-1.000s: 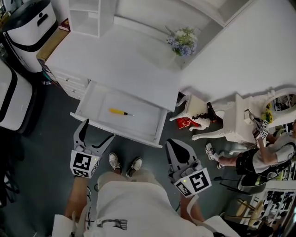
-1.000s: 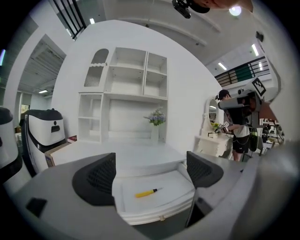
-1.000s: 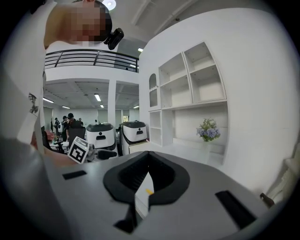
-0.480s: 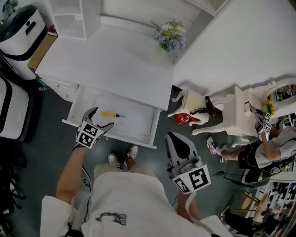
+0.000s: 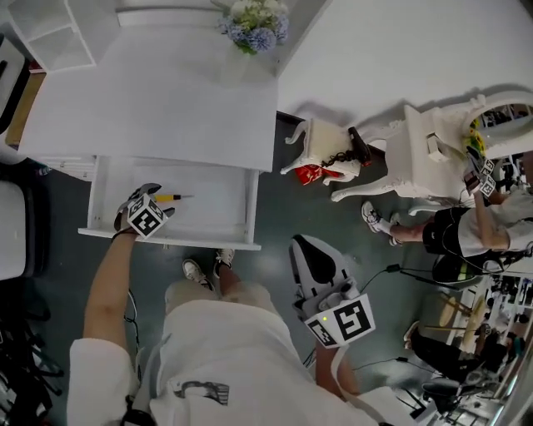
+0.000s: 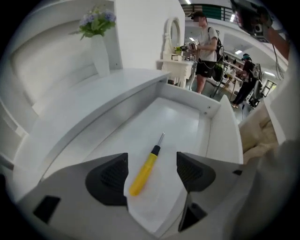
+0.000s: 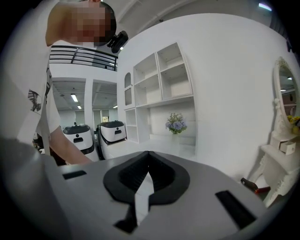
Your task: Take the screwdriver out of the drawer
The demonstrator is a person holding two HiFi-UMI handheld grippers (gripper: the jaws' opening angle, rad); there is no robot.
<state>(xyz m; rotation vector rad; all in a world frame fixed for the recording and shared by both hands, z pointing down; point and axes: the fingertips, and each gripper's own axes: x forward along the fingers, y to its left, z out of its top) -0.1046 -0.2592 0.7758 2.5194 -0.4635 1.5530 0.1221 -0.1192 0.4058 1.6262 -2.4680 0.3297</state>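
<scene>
Left gripper view: yellow screwdriver (image 6: pixel 148 163) lying flat on the bottom of the open drawer (image 6: pixel 183 117), between the closing jaws of the left claw (image 6: pixel 152 171), untouched. Right claw (image 7: pixel 147 161) clenched, empty. White bench (image 5: pixel 166 91) above the drawer; flowers (image 5: pixel 254 21) at its back; dark room floor (image 5: pixel 275 208).

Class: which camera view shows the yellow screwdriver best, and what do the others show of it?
Left gripper view: the screwdriver lies whole, close, between the left gripper's closing jaws, untouched. Head view: small, beside that gripper. Right gripper view: absent.
</scene>
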